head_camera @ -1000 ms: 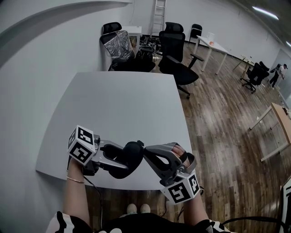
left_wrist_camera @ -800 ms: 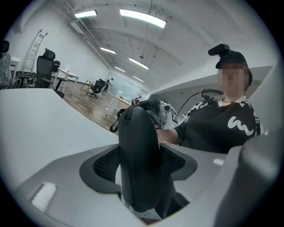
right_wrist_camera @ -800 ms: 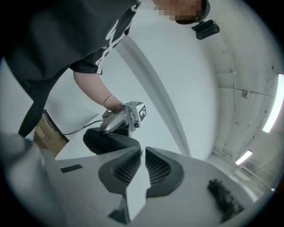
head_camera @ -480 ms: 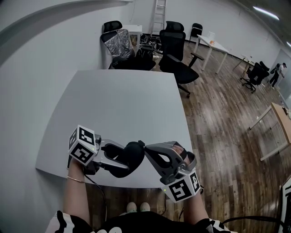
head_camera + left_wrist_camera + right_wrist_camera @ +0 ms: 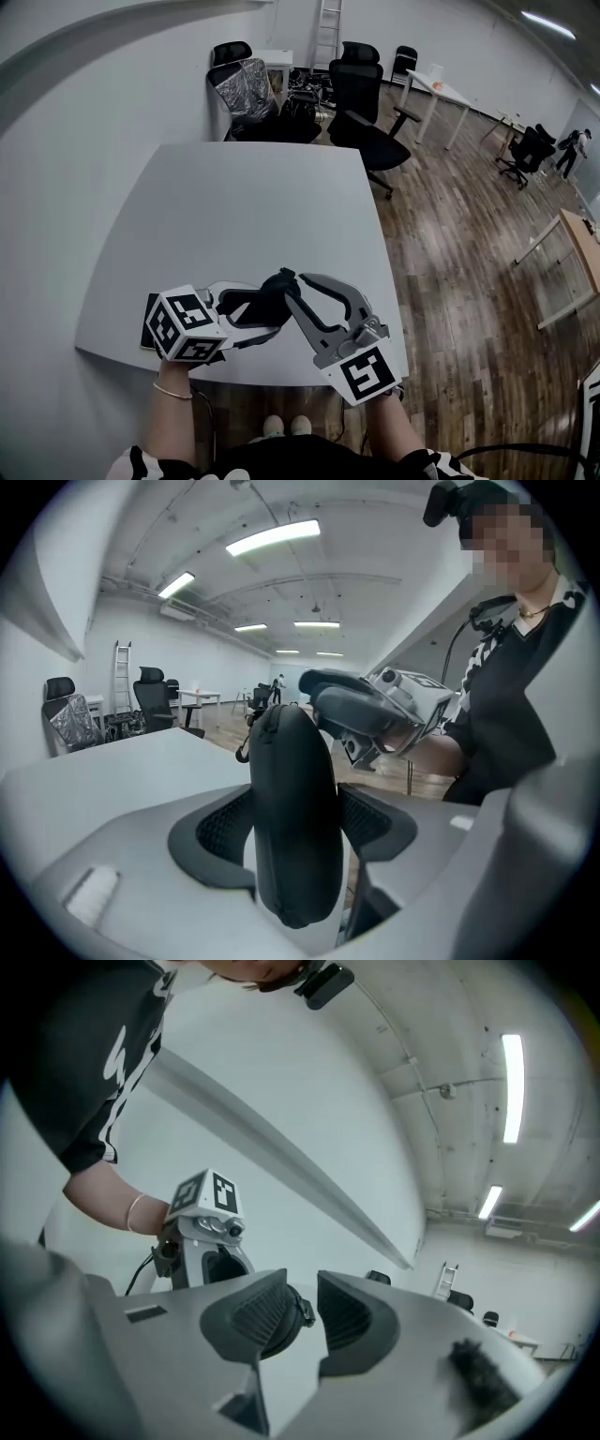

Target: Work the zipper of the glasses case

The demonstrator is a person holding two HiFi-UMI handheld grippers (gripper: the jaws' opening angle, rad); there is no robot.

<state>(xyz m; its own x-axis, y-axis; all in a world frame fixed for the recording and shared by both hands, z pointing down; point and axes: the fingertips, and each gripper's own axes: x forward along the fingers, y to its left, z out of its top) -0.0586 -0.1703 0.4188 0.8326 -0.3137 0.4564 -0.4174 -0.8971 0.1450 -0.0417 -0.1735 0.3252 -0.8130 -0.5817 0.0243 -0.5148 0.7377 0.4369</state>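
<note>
Now | black oval glasses case [image 5: 291,761] clamped in left claw [image 5: 300,822] | right claw [image 5: 307,1321] narrowly apart

Head view steeply down on table [image 5: 234,216]; gripper views close, face-to-face, share glasses case [image 5: 291,808].

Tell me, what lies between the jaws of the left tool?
The black glasses case stands there, clamped on both sides by the left tool; the left gripper view shows this.

Black, grey and white over brown
We see the glasses case [image 5: 291,799] black, the left gripper [image 5: 270,307] and right gripper [image 5: 305,1309] grey with black ribbed fingers [image 5: 220,832], marker cubes [image 5: 186,326] black-and-white squared, worktop [image 5: 244,216] pale grey, floor [image 5: 469,281] brown planks.
</note>
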